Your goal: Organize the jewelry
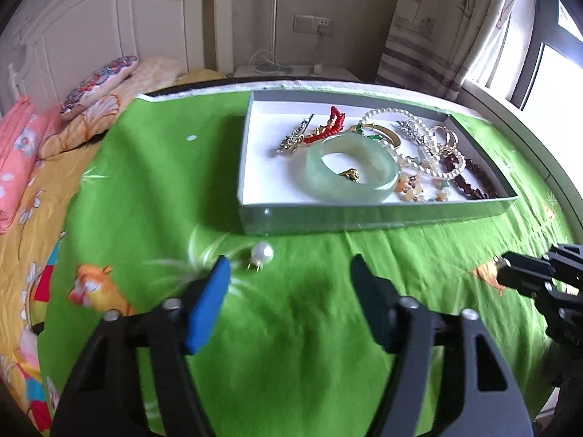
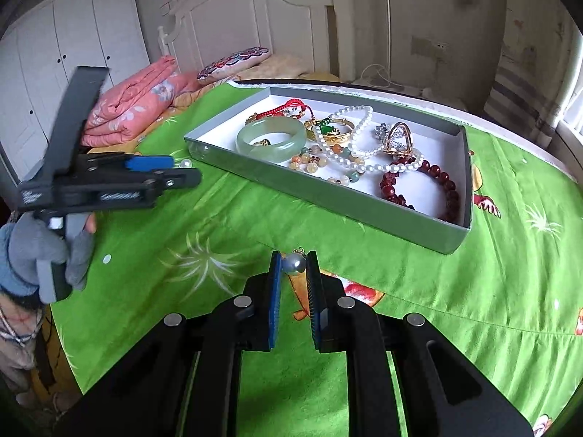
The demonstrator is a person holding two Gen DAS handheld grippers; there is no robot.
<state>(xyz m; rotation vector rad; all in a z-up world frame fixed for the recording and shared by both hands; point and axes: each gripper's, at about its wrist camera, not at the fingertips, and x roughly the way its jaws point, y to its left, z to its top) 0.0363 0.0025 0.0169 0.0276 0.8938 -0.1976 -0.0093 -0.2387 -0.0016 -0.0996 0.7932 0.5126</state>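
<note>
A grey tray [image 1: 364,215] [image 2: 328,196] on the green cloth holds a jade bangle [image 1: 351,173] [image 2: 271,140], pearl strings [image 2: 349,153], a dark red bead bracelet [image 1: 473,182] [image 2: 437,189], rings and other pieces. My right gripper [image 2: 295,260] is shut on a pearl earring [image 2: 295,265] in front of the tray's near wall. It shows at the right edge of the left wrist view as the right gripper [image 1: 510,273]. My left gripper [image 1: 291,269] [image 2: 186,171] stands open with nothing between its fingers. A second pearl earring [image 1: 261,255] [image 2: 186,163] lies on the cloth just ahead of its blue pad.
The green cloth [image 2: 510,255] covers a bed. A folded pink quilt [image 2: 135,105] and a patterned pillow [image 2: 233,62] lie toward the white headboard [image 2: 255,11]. A gloved hand [image 2: 43,251] holds the left gripper's handle. A window [image 1: 546,65] and curtain stand on the right.
</note>
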